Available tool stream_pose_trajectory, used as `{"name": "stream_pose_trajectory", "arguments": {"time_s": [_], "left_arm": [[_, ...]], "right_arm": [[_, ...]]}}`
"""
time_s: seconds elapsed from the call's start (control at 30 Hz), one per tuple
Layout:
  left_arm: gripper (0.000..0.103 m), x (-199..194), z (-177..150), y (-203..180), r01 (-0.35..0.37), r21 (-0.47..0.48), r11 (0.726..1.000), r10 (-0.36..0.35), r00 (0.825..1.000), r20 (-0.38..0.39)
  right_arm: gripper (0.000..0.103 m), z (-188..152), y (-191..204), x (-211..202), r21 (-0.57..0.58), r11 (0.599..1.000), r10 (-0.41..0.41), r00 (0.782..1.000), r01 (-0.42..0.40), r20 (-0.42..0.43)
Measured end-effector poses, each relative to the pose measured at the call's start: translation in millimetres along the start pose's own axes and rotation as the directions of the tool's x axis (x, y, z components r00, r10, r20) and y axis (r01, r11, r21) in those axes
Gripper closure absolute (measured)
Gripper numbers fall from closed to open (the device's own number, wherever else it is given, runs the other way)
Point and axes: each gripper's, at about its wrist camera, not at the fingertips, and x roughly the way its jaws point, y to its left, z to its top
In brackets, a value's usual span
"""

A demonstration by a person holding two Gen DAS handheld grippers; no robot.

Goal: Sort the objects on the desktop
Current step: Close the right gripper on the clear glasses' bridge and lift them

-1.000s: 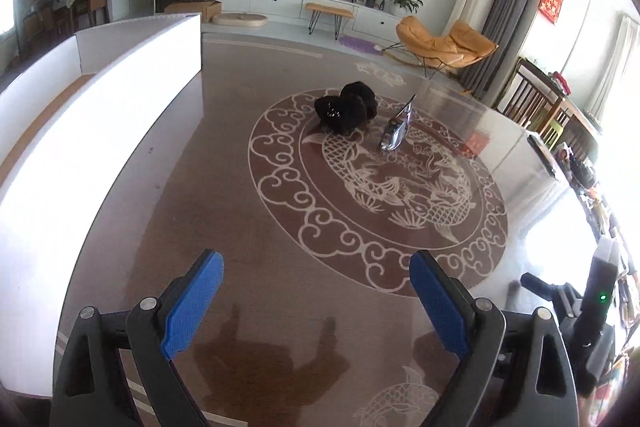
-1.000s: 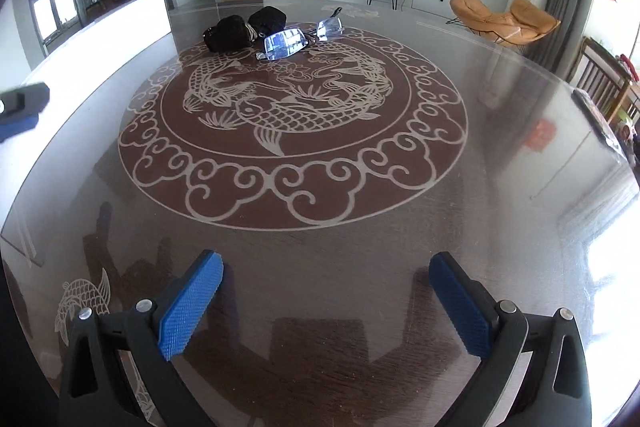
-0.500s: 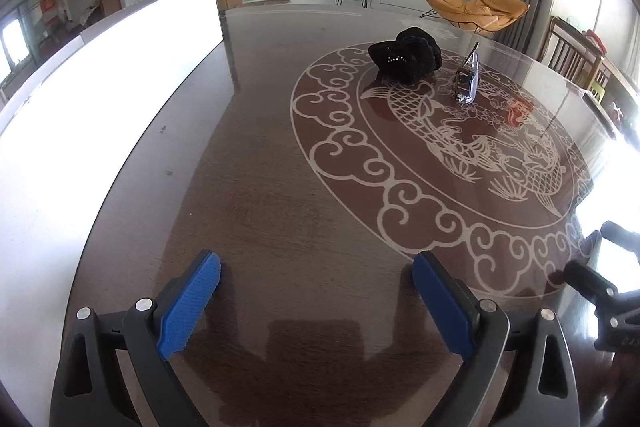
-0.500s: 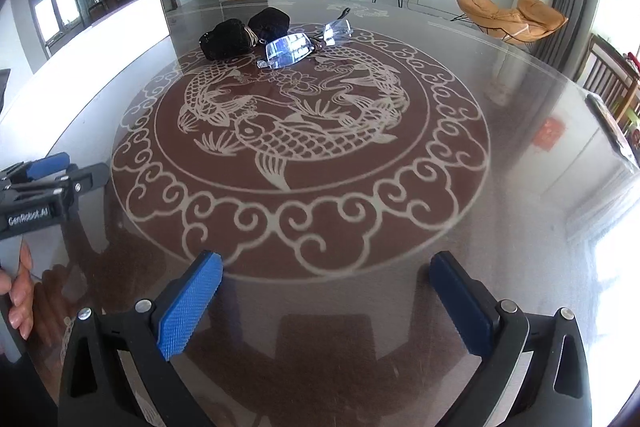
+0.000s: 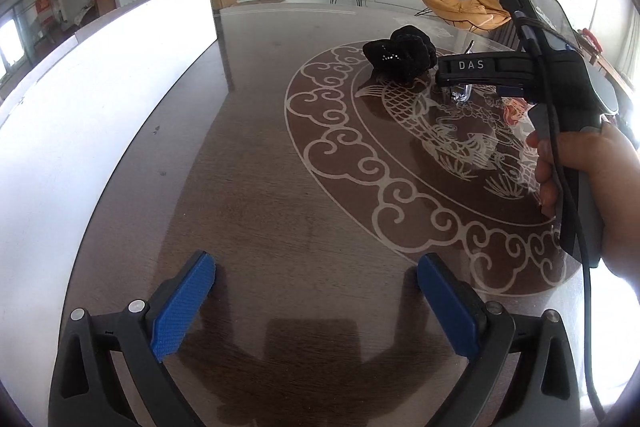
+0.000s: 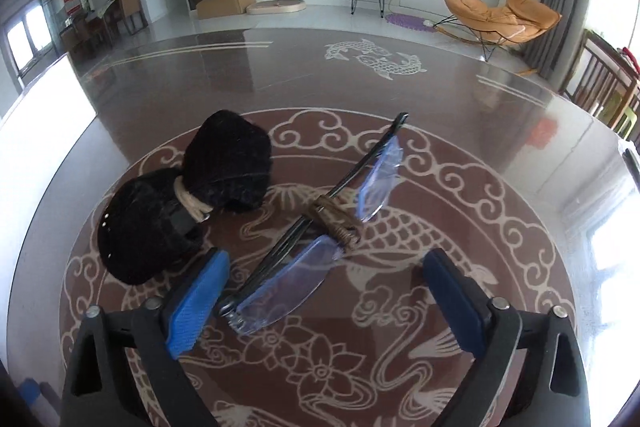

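A pair of rimless glasses [image 6: 316,247] with bluish lenses lies folded on the round patterned table [image 6: 460,163]. A black fuzzy pouch [image 6: 180,211] with a cord tie lies just left of them. My right gripper [image 6: 324,303] is open, and its jaws stand on either side of the near lens just above the table. My left gripper [image 5: 312,303] is open and empty over bare table near the front edge. In the left wrist view the pouch [image 5: 400,53] sits far ahead, and the right gripper's body [image 5: 520,67] hides most of the glasses.
A long white box [image 5: 100,75] runs along the table's left side. The hand holding the right gripper [image 5: 584,187] fills the right of the left wrist view. Chairs stand beyond the table's right edge [image 6: 600,83].
My right gripper has moved far forward across the table, and the glasses now lie between its jaws. My left gripper has turned a little, and the right gripper now shows in its view.
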Motion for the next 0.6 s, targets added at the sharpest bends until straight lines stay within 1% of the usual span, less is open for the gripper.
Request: {"name": "stream_pose_trajectory", "arguments": {"time_s": [0.03, 0.07, 0.13, 0.27, 0.37, 0.43, 0.5, 0.6], "left_arm": [[0.0, 0.4, 0.1, -0.4, -0.001, 0.001, 1.0, 0.001, 1.0, -0.001], [0.0, 1.0, 0.1, -1.1, -0.003, 0.004, 1.0, 0.003, 1.0, -0.003], [0.0, 1.4, 0.1, -1.7, -0.005, 0.004, 1.0, 0.005, 1.0, -0.005], [0.0, 1.0, -0.7, -1.5, -0.003, 0.007, 1.0, 0.003, 1.0, -0.005], [0.0, 0.1, -2.5, -2.2, -0.01, 0.002, 1.0, 0.01, 1.0, -0.004], [0.0, 2.1, 0.1, -2.4, -0.012, -0.001, 1.0, 0.012, 1.0, -0.006], [0.0, 10.6, 12.0, -6.4, 0.0, 0.012, 1.0, 0.0, 1.0, -0.011], [0.0, 33.3, 43.6, -20.2, 0.052, 0.086, 0.995, -0.051, 0.999, -0.015]], "right_arm": [[0.041, 0.4, -3.4, -2.5, 0.0, 1.0, -0.003, 1.0, 0.003, 0.014], [0.068, 0.0, -7.3, -6.1, -0.009, 1.0, 0.003, 1.0, -0.003, 0.028], [0.076, -4.2, -14.0, -11.7, -0.03, 0.999, 0.021, 0.999, -0.02, 0.034], [0.076, -29.5, -24.4, -31.1, -0.095, 0.992, 0.083, 0.996, -0.08, 0.033], [0.076, -63.9, -32.7, -55.5, -0.142, 0.984, 0.108, 0.994, -0.103, 0.031], [0.076, -85.9, -39.7, -70.6, -0.152, 0.981, 0.122, 0.992, -0.116, 0.029], [0.076, -99.1, -47.0, -80.1, -0.143, 0.981, 0.136, 0.99, -0.13, 0.028], [0.076, -105.0, -59.0, -86.6, -0.09, 0.983, 0.162, 0.986, -0.158, 0.031]]}}
